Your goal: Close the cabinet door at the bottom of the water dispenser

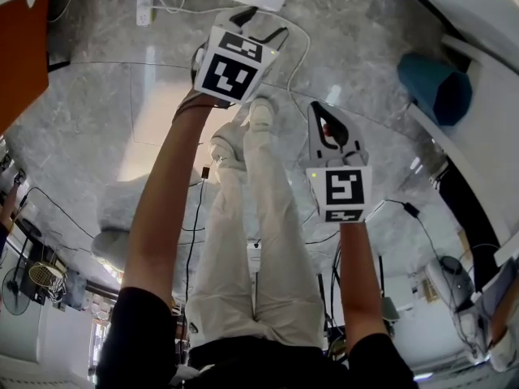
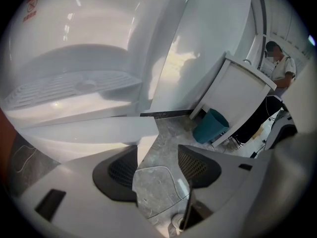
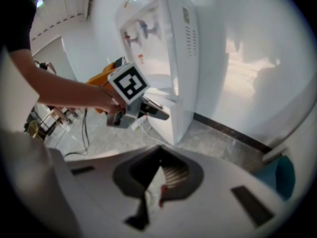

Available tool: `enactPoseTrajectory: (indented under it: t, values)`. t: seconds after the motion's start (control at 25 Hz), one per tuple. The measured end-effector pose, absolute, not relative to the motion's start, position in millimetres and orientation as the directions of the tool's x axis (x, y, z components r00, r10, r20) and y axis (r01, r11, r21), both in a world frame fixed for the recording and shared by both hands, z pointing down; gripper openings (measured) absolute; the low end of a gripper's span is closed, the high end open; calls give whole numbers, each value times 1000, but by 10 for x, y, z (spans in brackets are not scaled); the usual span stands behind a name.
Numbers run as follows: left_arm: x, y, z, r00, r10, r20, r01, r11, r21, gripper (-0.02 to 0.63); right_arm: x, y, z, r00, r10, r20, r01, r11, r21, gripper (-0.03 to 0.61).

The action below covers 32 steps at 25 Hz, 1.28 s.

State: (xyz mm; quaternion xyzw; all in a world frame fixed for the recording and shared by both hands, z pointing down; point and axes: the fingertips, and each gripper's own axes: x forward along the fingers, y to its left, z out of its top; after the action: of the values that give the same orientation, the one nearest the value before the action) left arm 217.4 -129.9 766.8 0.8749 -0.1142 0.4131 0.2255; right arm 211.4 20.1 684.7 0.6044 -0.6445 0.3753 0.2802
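The white water dispenser (image 3: 168, 58) stands against the wall, its taps high up. In the left gripper view its drip tray (image 2: 74, 86) is very close. Below the tray a flat white panel (image 2: 99, 129), apparently the cabinet door's edge, runs in toward my left gripper (image 2: 158, 167). That gripper is open, with floor showing between its pads. Whether the left finger (image 2: 121, 170) touches the panel I cannot tell. The right gripper view shows the left gripper's marker cube (image 3: 130, 83) beside the dispenser's lower body. My right gripper (image 3: 159, 170) hangs back, shut on nothing.
A teal bin (image 2: 213, 125) stands on the grey marble floor (image 1: 105, 112) beside a white desk (image 2: 237, 98), where a person (image 2: 278, 66) sits. Cables (image 1: 195, 217) trail across the floor. My own legs and shoes (image 1: 243, 136) are below the grippers.
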Motion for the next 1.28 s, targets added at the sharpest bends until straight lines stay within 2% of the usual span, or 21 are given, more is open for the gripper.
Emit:
enactPoseTrajectory:
  t: [1.28]
  values:
    - [2510, -1607, 7657, 648, -73, 759, -409, -873, 265, 262, 2188, 190, 6879, -105, -560, 822, -991, -6, -130, 34]
